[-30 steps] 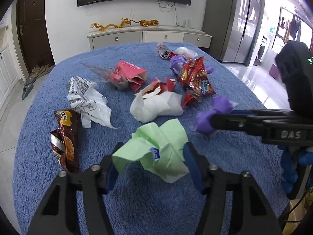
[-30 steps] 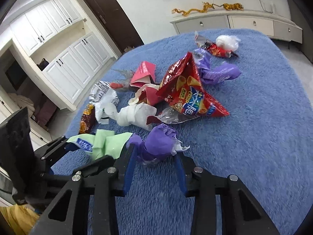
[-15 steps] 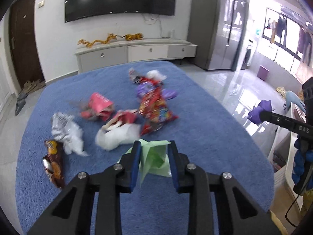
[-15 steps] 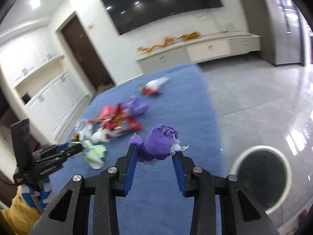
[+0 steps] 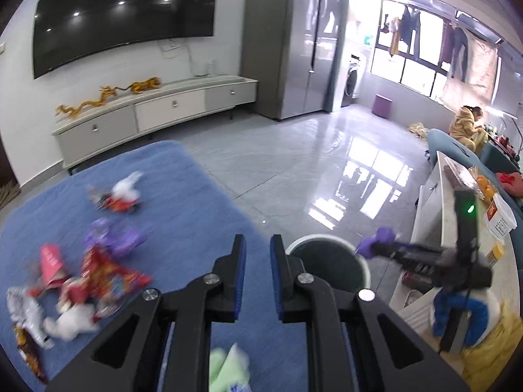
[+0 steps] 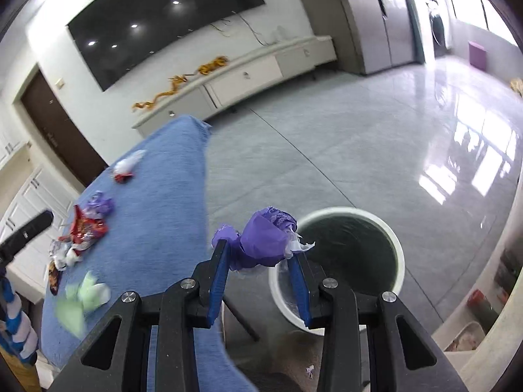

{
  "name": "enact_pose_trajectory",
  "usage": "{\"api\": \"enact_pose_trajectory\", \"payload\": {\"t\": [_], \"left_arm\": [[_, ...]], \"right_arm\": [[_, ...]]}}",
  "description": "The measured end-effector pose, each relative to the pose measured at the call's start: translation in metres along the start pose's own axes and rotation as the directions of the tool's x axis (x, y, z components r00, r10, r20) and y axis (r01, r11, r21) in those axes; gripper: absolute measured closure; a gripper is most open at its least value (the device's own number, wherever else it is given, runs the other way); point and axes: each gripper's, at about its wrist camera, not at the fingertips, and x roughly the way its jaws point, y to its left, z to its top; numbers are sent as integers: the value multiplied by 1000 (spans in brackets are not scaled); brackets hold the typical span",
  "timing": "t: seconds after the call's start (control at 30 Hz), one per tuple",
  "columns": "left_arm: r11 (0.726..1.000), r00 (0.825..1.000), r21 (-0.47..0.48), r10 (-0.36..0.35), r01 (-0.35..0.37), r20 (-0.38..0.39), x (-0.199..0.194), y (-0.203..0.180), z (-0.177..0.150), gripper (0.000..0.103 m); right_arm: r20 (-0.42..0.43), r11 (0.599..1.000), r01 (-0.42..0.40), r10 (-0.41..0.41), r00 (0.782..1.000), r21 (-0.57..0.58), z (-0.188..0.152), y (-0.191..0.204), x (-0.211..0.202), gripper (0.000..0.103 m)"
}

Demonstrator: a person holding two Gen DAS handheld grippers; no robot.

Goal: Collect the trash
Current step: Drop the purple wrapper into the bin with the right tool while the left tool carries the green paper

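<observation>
My right gripper (image 6: 260, 261) is shut on a crumpled purple wrapper (image 6: 264, 238) and holds it at the near rim of a white bin (image 6: 400, 261) with a dark inside. The left wrist view shows that gripper (image 5: 371, 249) with the purple wrapper (image 5: 380, 236) at the bin's right rim (image 5: 366, 272). My left gripper (image 5: 256, 254) has its jaws close together with nothing between them. The green wrapper (image 5: 228, 370) lies on the blue cloth under its body; it also shows in the right wrist view (image 6: 83, 297).
Several wrappers lie on the blue cloth (image 5: 196, 215): a red snack bag (image 5: 108, 277), a purple one (image 5: 114, 240), white paper (image 5: 70, 323), a red-white piece (image 5: 122, 196). A white counter (image 5: 451, 222) stands right of the bin. Shiny tiled floor (image 5: 310, 163) lies beyond.
Both grippers have swung right from the table toward the bin. The green wrapper has left my left gripper and lies on the cloth. My right gripper still holds the purple wrapper.
</observation>
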Motion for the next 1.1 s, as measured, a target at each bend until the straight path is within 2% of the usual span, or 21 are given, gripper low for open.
{"api": "enact_pose_trajectory", "payload": {"t": [0.1,0.2,0.27,0.3,0.33,0.43,0.53,0.63,0.73,0.8,0.87,0.9,0.93,1.03,1.1], "left_arm": [[1000,1000,11,-18,19,-8,12,-14,11,89],[998,999,-42,-49,48,-8,10,-3,16,84],[997,1000,-75,-6,6,-6,1,10,15,64],[996,1000,-86,20,-21,-9,-4,17,11,43],[993,998,-102,58,-60,-13,-12,26,5,33],[983,993,-144,104,-112,-60,-25,46,-19,33],[969,980,-183,138,-163,-142,-25,53,-51,32],[960,967,-217,127,-176,-221,-17,53,-78,32],[964,954,-194,123,-181,-275,-7,39,-93,32],[966,938,-155,152,-208,-311,3,30,-100,33],[969,933,-146,144,-201,-329,8,27,-107,48],[972,932,-142,130,-187,-338,11,24,-107,61],[973,934,-140,126,-181,-334,12,22,-108,64],[980,948,-118,119,-160,-295,11,12,-94,64],[986,960,-115,89,-123,-266,12,4,-81,64]], "right_arm": [[-41,999,14,-13,999,39,1,-18,15,69],[-80,998,22,-17,997,57,2,-33,32,69],[-103,997,21,-13,995,75,3,-40,43,69],[-115,996,21,-11,993,85,4,-44,49,69],[-127,995,24,-13,992,92,4,-47,52,69],[-162,994,35,-17,987,107,6,-58,66,67],[-188,992,49,-27,982,115,10,-64,77,66],[-201,990,60,-33,979,126,11,-68,86,55],[-208,989,54,-25,978,138,10,-72,88,52],[-213,988,49,-17,977,147,7,-74,87,51],[-215,987,43,-9,976,155,5,-77,87,51],[-215,986,39,-4,977,159,4,-79,86,51],[-212,986,34,1,977,162,3,-80,85,51],[-201,985,26,9,980,170,5,-87,80,51],[-190,984,21,13,982,177,6,-91,74,51]]}}
